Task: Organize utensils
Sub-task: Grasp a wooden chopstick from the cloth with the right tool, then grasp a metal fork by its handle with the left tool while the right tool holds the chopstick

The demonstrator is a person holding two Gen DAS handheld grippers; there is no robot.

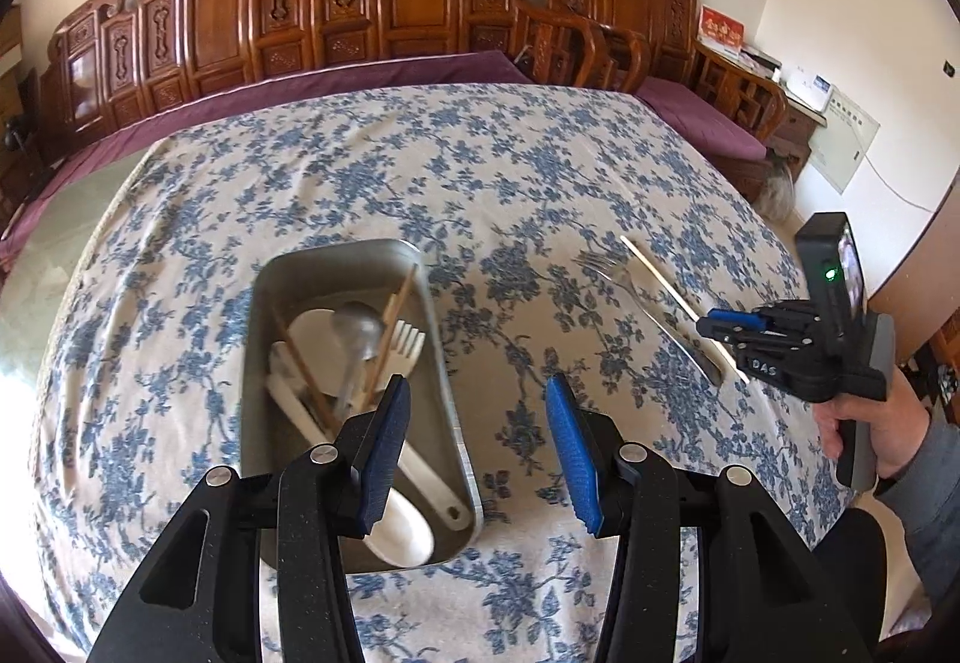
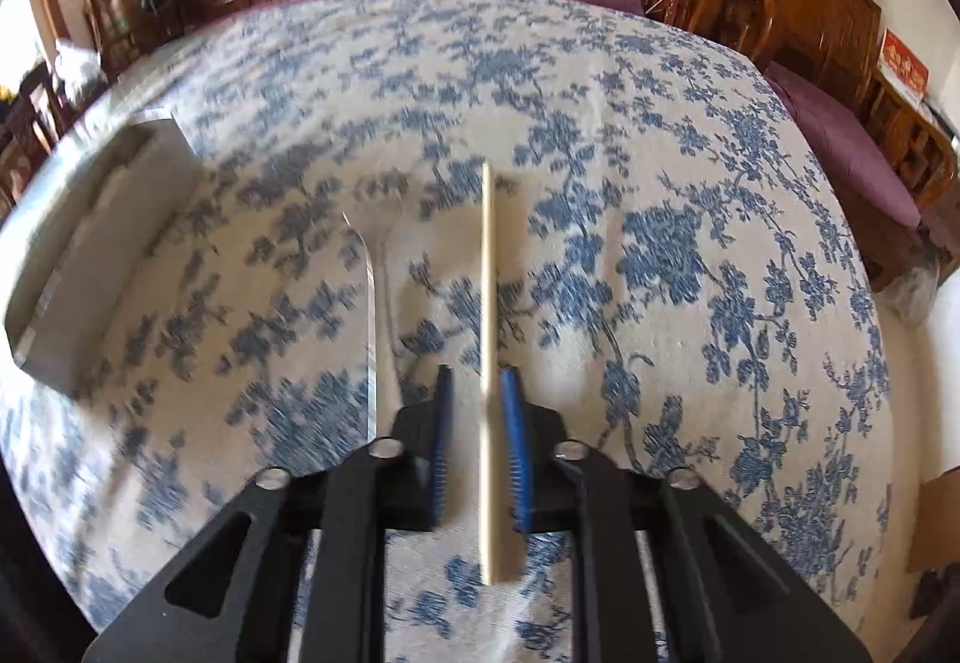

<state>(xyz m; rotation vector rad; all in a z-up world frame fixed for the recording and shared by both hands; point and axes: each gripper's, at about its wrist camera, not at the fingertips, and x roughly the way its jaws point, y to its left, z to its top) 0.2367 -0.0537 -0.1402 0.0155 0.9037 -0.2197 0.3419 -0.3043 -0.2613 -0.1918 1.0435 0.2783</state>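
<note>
Right gripper (image 2: 474,372) jaws narrowed around pale wooden chopstick (image 2: 487,303), flat on the floral-clothed bench (image 2: 690,195) right of steel fork (image 2: 375,315); grip not yet certain. Could pivot or slip. Left gripper (image 1: 477,390) wide open, empty, near metal tray (image 1: 447,363).

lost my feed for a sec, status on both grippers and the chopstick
Left gripper open, over the tray edge. Right gripper straddling the chopstick, fingers not closed on it. Metal fork lying close alongside, left of it.
</note>
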